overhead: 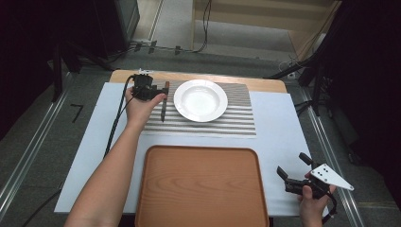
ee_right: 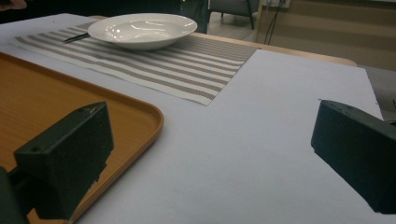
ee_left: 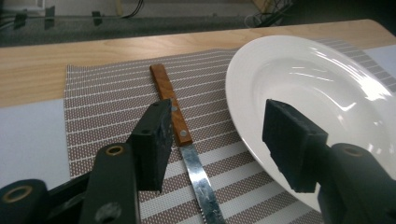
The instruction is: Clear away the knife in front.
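My left gripper (ee_left: 215, 140) hung low over the striped placemat (overhead: 236, 120) at the far side of the desk (overhead: 279, 137), its jaws half spread and pinching nothing. The knife (ee_left: 180, 130) lay flat on the placemat between them: the left jaw sat just beside the wooden handle near its rivets, while the right jaw stood over the rim of the white plate (ee_left: 317, 93). The knife rested just left of the plate, handle toward the far edge. My right gripper (overhead: 295, 172) hovered above the pale desk cover near its right front corner, jaws spread wide and empty, just right of the brown tray (overhead: 201, 189).
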Tool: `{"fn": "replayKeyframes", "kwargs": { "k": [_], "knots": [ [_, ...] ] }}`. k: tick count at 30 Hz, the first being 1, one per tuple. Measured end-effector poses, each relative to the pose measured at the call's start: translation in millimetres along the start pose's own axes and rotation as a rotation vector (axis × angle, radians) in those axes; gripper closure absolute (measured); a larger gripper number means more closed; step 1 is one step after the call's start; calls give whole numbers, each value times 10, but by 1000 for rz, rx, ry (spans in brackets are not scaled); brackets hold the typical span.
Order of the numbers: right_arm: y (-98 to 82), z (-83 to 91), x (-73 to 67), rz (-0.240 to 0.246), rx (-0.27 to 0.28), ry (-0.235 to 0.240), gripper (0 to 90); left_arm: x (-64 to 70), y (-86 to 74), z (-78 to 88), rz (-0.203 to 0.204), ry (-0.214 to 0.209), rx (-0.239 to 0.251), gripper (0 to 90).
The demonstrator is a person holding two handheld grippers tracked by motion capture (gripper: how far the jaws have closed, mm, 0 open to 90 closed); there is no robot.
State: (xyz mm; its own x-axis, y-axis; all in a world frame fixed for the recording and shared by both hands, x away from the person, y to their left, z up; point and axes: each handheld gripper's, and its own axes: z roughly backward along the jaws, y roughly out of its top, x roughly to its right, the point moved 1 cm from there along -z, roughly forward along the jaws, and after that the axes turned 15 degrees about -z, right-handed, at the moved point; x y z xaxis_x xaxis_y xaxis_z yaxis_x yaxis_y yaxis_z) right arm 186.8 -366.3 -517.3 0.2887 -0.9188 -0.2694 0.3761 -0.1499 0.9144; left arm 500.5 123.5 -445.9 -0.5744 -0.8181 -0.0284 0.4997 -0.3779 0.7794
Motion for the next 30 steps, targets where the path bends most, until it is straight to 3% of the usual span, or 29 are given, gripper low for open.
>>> {"fn": "replayKeyframes", "kwargs": {
  "k": [5,10,11,12,14,20,23,30],
  "knots": [
    [2,-1,10,-5,7,3,0,-68,78,-125,19,4,-70,506],
    [3,-4,11,-4,4,1,0,-115,141,-175,33,0,-110,557],
    [2,-7,10,-3,3,1,0,-134,161,-213,28,-1,-153,561],
    [2,-8,9,-3,3,1,0,-134,161,-213,28,-1,-153,561],
    [2,-8,7,1,0,1,0,-133,187,-284,25,13,-212,570],
    [2,-12,7,0,-2,-4,0,-143,209,-375,39,3,-275,612],
    [1,-12,7,2,-2,-5,0,-133,196,-468,37,-9,-330,621],
    [2,-13,12,-8,4,-10,0,-124,172,-564,64,-1,-360,639]
  ]
}}
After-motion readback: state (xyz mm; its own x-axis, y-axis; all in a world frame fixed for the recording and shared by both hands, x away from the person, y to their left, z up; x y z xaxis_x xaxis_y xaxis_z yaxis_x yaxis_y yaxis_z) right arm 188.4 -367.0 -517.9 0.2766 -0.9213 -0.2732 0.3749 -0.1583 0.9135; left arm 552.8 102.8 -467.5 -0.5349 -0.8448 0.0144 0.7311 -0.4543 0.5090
